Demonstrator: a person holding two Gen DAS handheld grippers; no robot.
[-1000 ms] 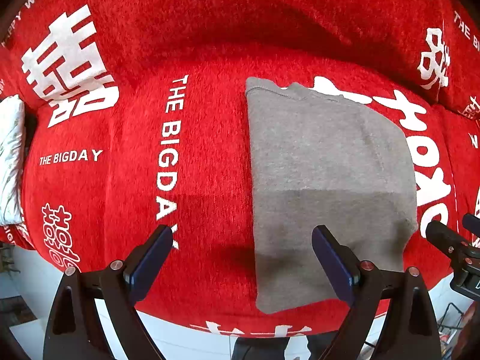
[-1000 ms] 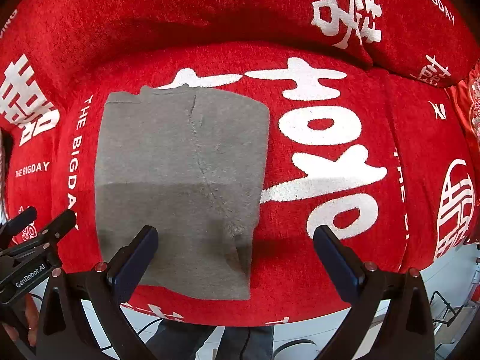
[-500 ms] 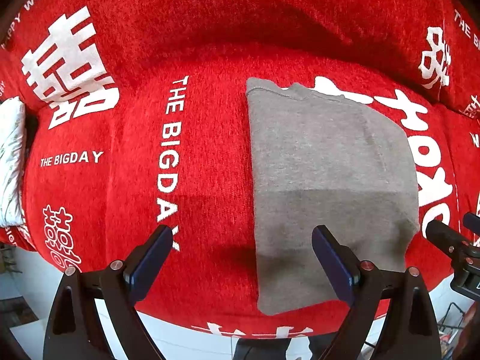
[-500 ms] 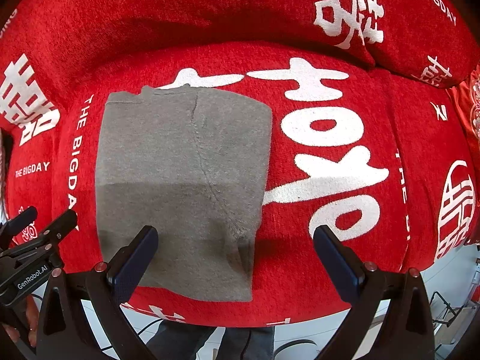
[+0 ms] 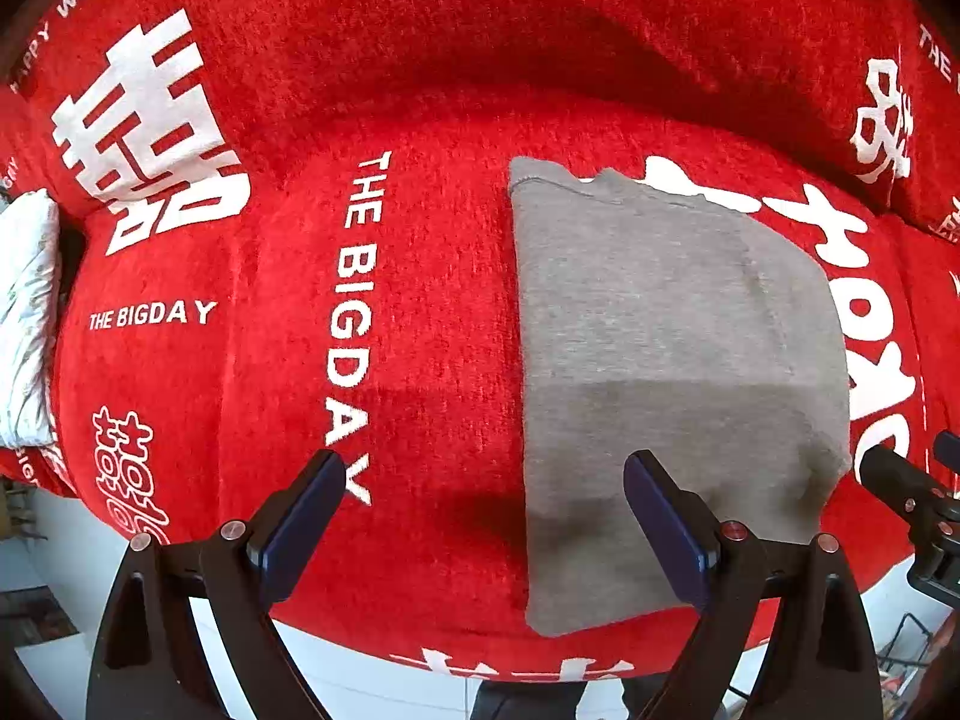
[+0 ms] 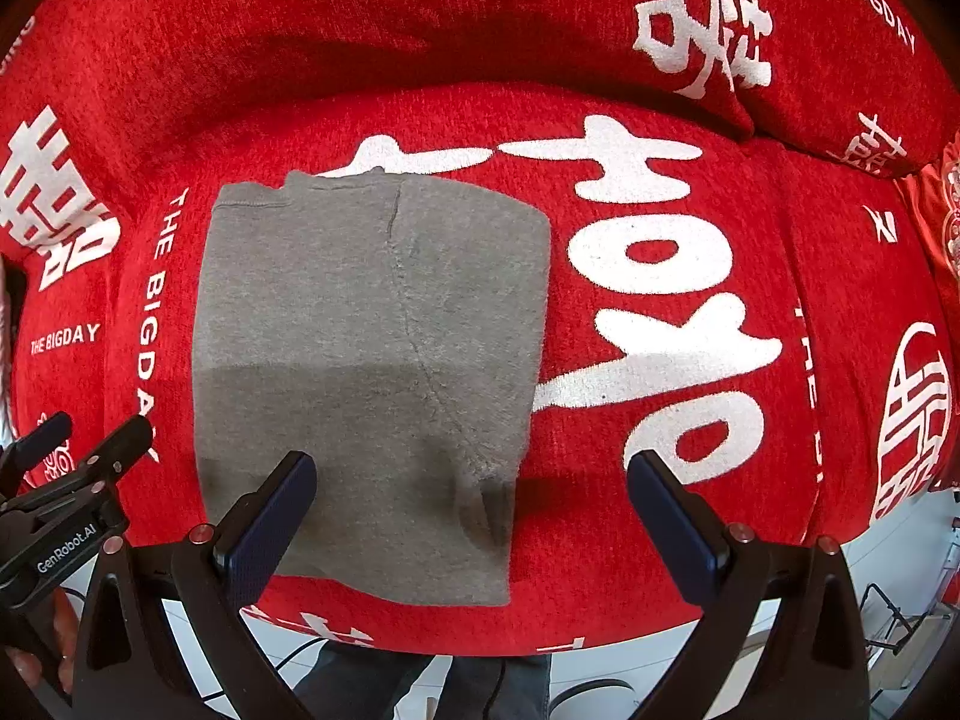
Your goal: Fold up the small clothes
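A grey knitted garment point(image 5: 666, 372) lies folded into a rough rectangle on a red sofa seat; it also shows in the right wrist view point(image 6: 372, 360). Its near edge hangs over the seat's front. My left gripper point(image 5: 486, 516) is open and empty above the garment's near left edge, with its right finger over the cloth. My right gripper point(image 6: 474, 516) is open and empty above the garment's near right edge, with its left finger over the cloth. Each gripper shows at the edge of the other's view: the right one point(image 5: 918, 498), the left one point(image 6: 72, 456).
The red sofa cover point(image 5: 240, 360) has white lettering and characters point(image 6: 654, 300). The backrest point(image 5: 480, 30) rises behind the seat. A white cushion point(image 5: 24, 312) lies at the far left. Pale floor point(image 5: 390, 678) shows below the seat's front edge.
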